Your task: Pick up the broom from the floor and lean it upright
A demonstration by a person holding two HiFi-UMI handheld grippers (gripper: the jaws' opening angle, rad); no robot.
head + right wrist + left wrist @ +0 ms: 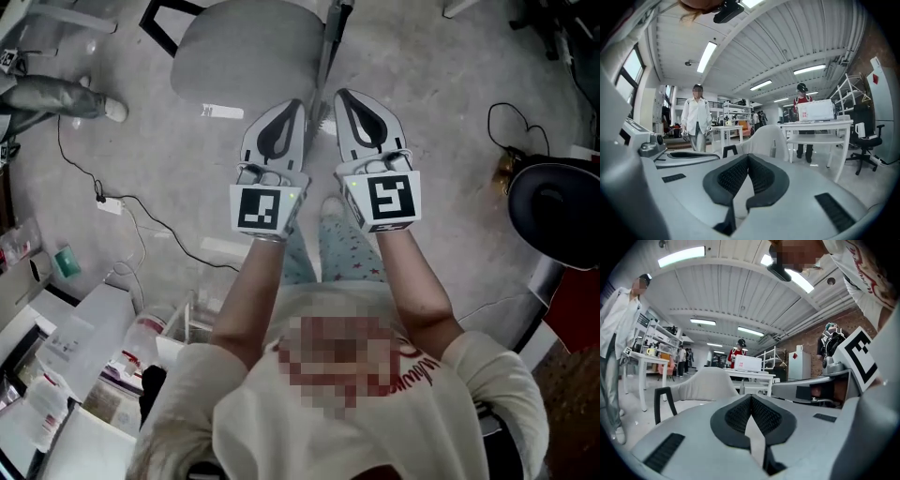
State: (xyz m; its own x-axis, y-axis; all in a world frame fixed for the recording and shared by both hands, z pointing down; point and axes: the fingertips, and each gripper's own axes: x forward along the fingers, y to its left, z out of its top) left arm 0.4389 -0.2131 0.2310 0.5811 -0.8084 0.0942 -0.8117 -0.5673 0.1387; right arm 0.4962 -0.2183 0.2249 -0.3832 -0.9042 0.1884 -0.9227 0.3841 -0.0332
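Observation:
A slim grey pole, seemingly the broom's handle point(328, 52), stands slanted against the grey chair point(244, 47) just beyond both grippers. Its lower end is hidden between them. The left gripper point(292, 105) and the right gripper point(345, 96) are held side by side, pointing away from me toward the chair. In the left gripper view the left gripper point(751, 398) has its black pads meeting at the tip with nothing between. In the right gripper view the right gripper point(748, 157) is likewise shut and empty, and the pole point(774, 151) shows against the chair point(764, 140).
A black cable point(141, 211) snakes over the concrete floor at left. Boxes and papers point(84, 356) crowd the lower left. A black round seat point(553, 211) stands at right. A person's shoe point(111, 110) is upper left. White tables point(820, 129) and standing people point(697, 122) lie ahead.

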